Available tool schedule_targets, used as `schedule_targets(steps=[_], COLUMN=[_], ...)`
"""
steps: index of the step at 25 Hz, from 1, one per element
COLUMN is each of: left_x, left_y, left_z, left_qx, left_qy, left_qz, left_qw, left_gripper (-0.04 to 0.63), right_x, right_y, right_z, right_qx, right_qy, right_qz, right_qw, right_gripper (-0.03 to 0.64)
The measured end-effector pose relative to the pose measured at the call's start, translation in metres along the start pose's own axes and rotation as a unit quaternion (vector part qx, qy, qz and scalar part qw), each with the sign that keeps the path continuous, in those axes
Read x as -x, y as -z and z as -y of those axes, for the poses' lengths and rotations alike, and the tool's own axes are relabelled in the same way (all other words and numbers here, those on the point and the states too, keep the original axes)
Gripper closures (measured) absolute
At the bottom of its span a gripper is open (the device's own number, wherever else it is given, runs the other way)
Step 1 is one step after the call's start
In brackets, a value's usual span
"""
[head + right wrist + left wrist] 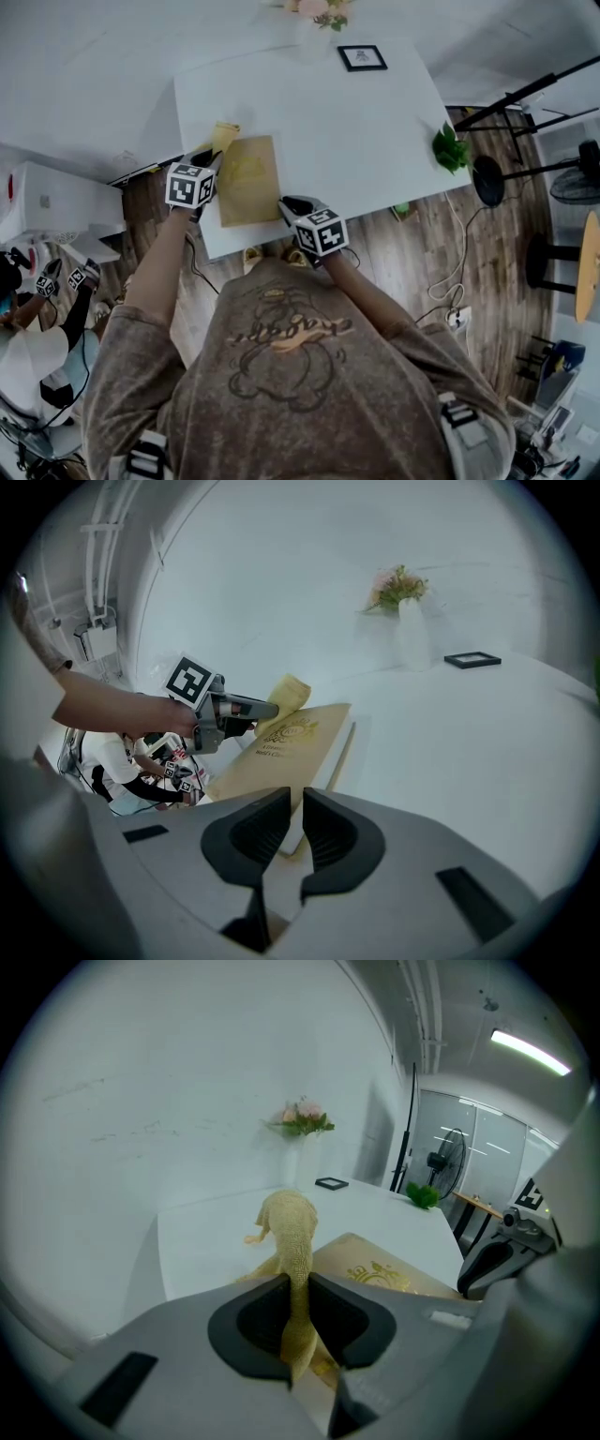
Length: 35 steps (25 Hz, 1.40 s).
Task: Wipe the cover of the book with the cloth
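Clamping cloth [289, 1227] in left gripper [298, 1283] beside book [248, 178] (tan cover, white table [356, 131]); right gripper [293, 803] jaws apparently pinch its near corner.

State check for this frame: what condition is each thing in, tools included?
Book: closed, flat on the table, cover up.
Cloth: bunched, pinched in the left tool.
Left tool: shut on the cloth.
Right tool: jaws almost together, nothing between them, at the book's near corner.
Picture frame: lying flat.
Vase: upright, holding flowers.
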State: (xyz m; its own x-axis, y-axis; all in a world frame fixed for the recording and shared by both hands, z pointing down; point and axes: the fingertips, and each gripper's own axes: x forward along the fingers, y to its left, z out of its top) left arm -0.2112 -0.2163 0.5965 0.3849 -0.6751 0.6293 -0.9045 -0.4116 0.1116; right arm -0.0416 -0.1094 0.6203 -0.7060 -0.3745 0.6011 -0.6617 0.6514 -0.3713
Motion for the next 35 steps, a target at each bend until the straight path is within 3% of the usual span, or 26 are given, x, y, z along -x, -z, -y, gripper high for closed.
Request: schedule_targets(steps=[14,35], left_x=[0.014,0.086], left_y=[0.020,0.088], left_z=[0.022,0.100], left_qx=[0.017,0.069], left_qy=[0.042,0.117], left_qz=[-0.021,-0.060], left_qw=[0.9988,0.9889], left_gripper=[0.543,0.543], right_x=[-0.001,0.000], right_y=[0.002,0.001], right_z=[0.000,-0.001], right_qx=[-0.023,-0.047], right_qy=[-0.009,-0.052], right_qz=[0.016,0.009], right_qw=[1.000,0.998], right_gripper=[0.586,0.583])
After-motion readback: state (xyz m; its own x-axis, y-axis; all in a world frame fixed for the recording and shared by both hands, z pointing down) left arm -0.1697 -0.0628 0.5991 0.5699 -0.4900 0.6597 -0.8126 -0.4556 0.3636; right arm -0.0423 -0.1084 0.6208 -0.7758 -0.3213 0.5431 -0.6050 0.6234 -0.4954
